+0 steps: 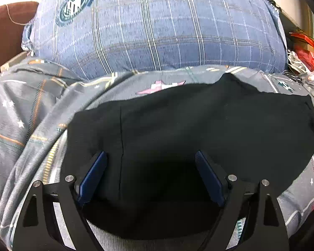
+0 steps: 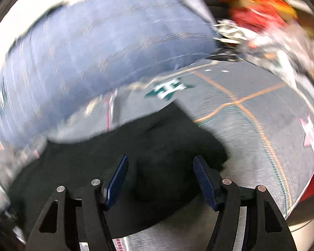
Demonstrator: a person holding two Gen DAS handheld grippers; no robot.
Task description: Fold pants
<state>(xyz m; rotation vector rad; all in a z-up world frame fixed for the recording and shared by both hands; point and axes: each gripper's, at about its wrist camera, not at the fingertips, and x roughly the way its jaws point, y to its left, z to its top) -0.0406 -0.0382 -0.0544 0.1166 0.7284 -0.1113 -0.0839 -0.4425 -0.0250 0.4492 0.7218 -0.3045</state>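
The black pants [image 1: 188, 129] lie folded into a broad flat patch on the grey patterned bedsheet [image 1: 31, 113]. My left gripper [image 1: 150, 156] is open, its blue pads [image 1: 94, 173] spread wide just above the near part of the pants, holding nothing. In the right wrist view the picture is blurred by motion. The pants [image 2: 157, 142] fill the lower middle there, with a bunched corner at their right. My right gripper [image 2: 160, 161] is open over that end, its blue pads [image 2: 205, 179] apart and empty.
A large blue plaid pillow [image 1: 157, 27] lies just beyond the pants, also in the right wrist view [image 2: 83, 52]. Red and white bags and clutter [image 1: 305, 52] sit at the far right, also in the right wrist view [image 2: 257, 16]. The bedsheet [image 2: 251, 115] extends right of the pants.
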